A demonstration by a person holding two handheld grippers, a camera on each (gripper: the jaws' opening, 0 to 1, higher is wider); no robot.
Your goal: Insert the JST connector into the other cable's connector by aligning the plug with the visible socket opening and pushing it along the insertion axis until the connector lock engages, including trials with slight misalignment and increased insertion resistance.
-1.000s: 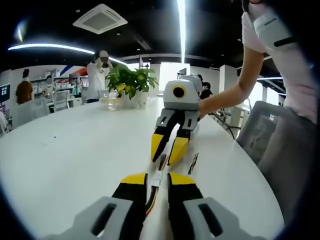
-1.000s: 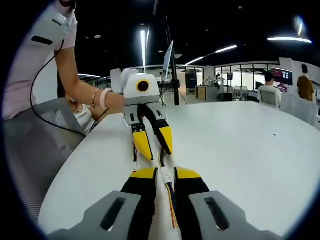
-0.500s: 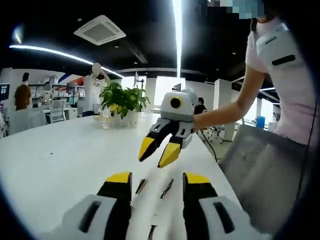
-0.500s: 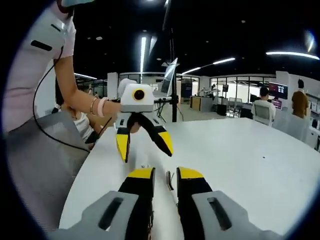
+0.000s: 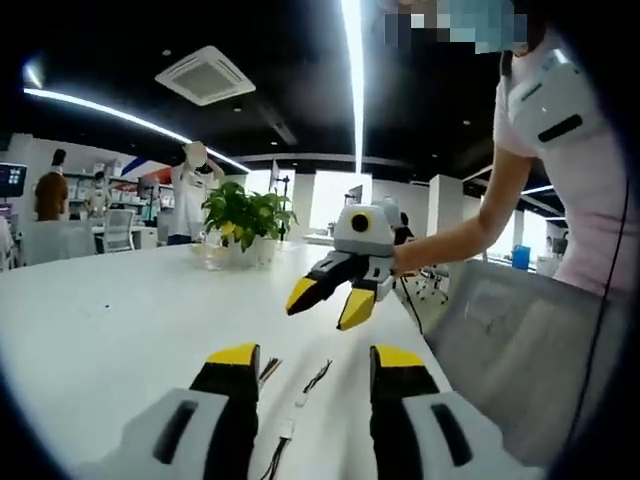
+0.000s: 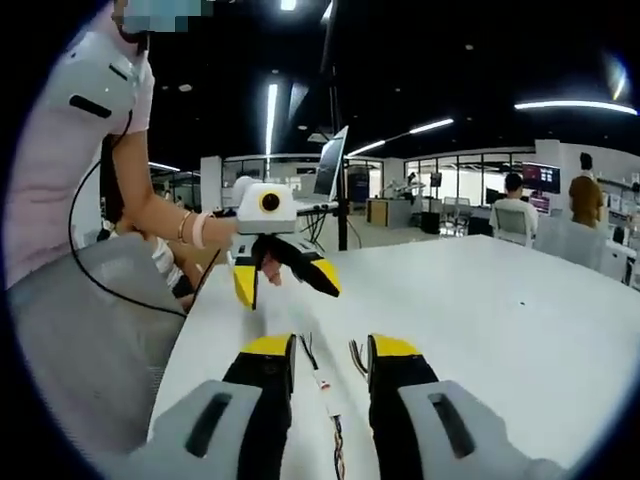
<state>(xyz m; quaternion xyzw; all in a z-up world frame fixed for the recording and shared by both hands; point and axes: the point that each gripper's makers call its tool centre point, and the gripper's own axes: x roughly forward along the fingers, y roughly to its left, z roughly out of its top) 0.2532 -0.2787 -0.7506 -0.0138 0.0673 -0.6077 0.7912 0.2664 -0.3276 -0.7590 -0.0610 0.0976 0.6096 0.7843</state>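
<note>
Cables lie loose on the white table (image 5: 120, 310) in the left gripper view, running between the left gripper (image 5: 305, 372)'s two yellow-tipped jaws, which stand apart with nothing between them. There's a thin cable (image 5: 292, 420) with a small white connector (image 5: 286, 429) low in the gap, and a darker wire end beside the left jaw. Beyond, the right gripper (image 5: 330, 302) hangs in the air above the table, jaws spread and empty, a person's hand behind it. A potted plant (image 5: 243, 215) sits further back.

Over to the right gripper view: the right gripper (image 6: 331, 352) is also spread wide, holding nothing. Between its jaws the cable (image 6: 318, 372) lies flat on the table (image 6: 500, 300), a white connector (image 6: 322, 383) partway along it, and a second wire end (image 6: 356, 356) curls just beside the right jaw. The left gripper (image 6: 288, 282) floats ahead, clear of the table, jaws parted.

My read: whether the two connectors are mated I can't tell from here. If they're separate, this is the stage before any insertion — each gripper needs to come down, close on its own connector body, then line up plug with socket before pushing along the axis.
</note>
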